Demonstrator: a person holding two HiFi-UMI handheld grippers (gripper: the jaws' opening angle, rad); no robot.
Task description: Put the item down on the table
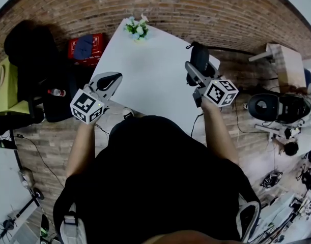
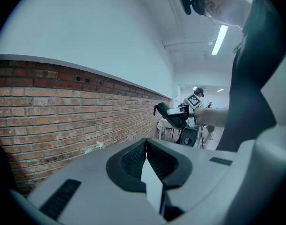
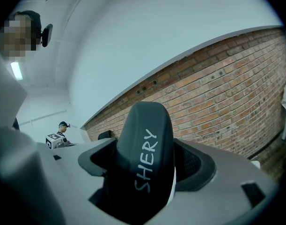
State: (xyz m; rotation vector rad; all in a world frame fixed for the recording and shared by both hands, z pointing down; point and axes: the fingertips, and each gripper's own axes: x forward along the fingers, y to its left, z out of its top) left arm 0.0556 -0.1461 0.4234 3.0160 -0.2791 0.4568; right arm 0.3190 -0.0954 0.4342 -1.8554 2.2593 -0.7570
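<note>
- Jaws on my right gripper (image 1: 195, 69) are clamped on the black case (image 3: 145, 139). It stands up between the pads, with its rounded end sticking out well past the tips.
- Jaws on my left gripper (image 2: 146, 149) are pressed together with nothing between them. It hangs off the table's left side and I judge it has no part in this step.
- From the head view the case is in the air over the right-hand part of the table (image 1: 150, 80), close to that edge and not touching the top.
- I read the step in hand as carrying, with the set-down not yet begun. The right gripper view looks out at the brick wall (image 3: 236, 93) rather than down at the tabletop.
- The next move calls for tipping the right gripper down and bringing the case inward, away from the right edge. Then I lower until the case bears on the surface, and only then part the jaws.
- Room looks generous, as the middle of the table is bare white.
- The flowers (image 1: 136, 28) sit at the far end, well apart from any likely landing spot.
- My main worry is the right edge, since a case let go there could tip off the table.
</note>
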